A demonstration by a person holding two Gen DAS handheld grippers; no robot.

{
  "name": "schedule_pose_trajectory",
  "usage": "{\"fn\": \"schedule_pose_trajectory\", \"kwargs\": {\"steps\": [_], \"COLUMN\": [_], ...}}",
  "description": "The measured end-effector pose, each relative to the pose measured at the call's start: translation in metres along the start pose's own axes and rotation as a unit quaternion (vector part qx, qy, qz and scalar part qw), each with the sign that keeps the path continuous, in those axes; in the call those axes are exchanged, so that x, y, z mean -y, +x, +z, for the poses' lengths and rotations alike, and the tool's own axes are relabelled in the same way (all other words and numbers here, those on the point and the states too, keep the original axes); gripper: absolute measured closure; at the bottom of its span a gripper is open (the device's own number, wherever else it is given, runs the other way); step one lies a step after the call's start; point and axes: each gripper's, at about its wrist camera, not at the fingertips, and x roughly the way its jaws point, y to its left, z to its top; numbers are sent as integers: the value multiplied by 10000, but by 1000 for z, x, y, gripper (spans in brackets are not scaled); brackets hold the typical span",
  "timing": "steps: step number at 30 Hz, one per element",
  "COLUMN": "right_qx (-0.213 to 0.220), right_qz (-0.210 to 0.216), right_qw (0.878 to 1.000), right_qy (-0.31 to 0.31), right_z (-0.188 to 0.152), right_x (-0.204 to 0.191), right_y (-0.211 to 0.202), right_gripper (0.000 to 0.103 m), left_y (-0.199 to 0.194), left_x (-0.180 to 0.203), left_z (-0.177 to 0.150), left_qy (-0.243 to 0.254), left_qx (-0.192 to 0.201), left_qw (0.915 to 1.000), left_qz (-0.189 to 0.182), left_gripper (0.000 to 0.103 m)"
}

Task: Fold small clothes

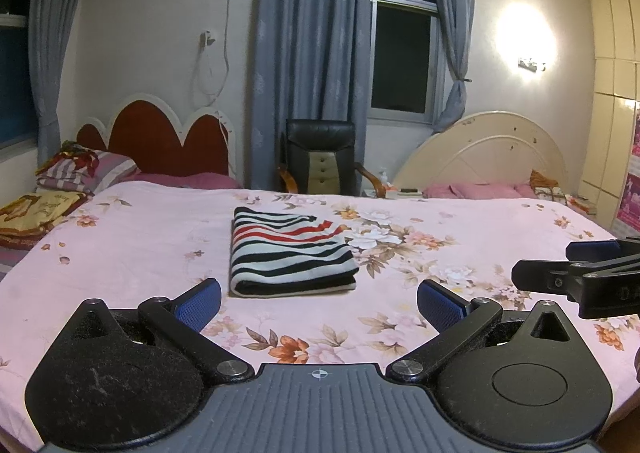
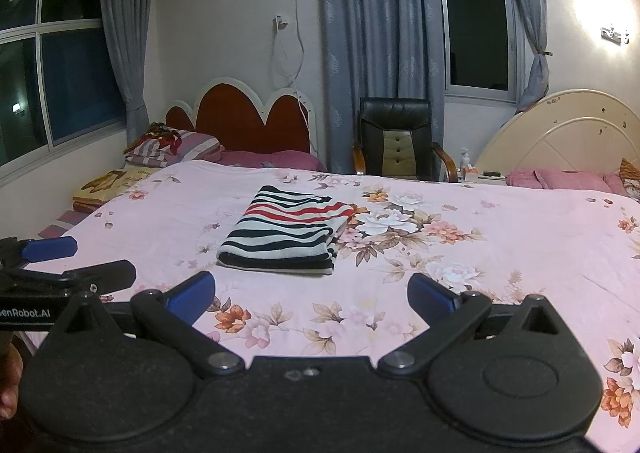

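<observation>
A striped garment [image 1: 290, 253] in black, white and red lies folded into a neat rectangle on the pink floral bedsheet [image 1: 140, 237]. In the right wrist view the same striped garment [image 2: 286, 235] sits ahead and slightly left. My left gripper [image 1: 319, 303] hovers just short of the garment, open, with nothing between its blue pads. My right gripper [image 2: 311, 293] is also open and empty, a little farther back. Each gripper shows in the other's view: the right gripper [image 1: 548, 263] at the right edge, the left gripper [image 2: 100, 257] at the left edge.
The pink floral bedsheet [image 2: 500, 237] stretches wide around the garment. Pillows and folded blankets [image 1: 72, 177] lie at the far left by a red headboard [image 1: 160, 141]. A black chair [image 1: 320, 157] and a cream headboard [image 1: 492, 157] stand behind the bed.
</observation>
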Motion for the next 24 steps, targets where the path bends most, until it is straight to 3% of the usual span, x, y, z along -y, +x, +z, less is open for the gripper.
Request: {"fn": "schedule_pose_trajectory", "kwargs": {"steps": [19,24], "right_qx": [0,5], "right_qz": [69,75], "right_qw": [10000,10000], "right_qy": [-15,-14], "right_z": [0,0], "right_x": [8,7], "right_y": [1,1], "right_gripper": [1,1], "left_y": [-2,-1], "left_x": [6,8], "left_z": [0,1], "left_qy": [93,-14], "left_qx": [217,111], "left_qw": [9997,9999], "left_qz": [65,57], "left_gripper": [0,0]}}
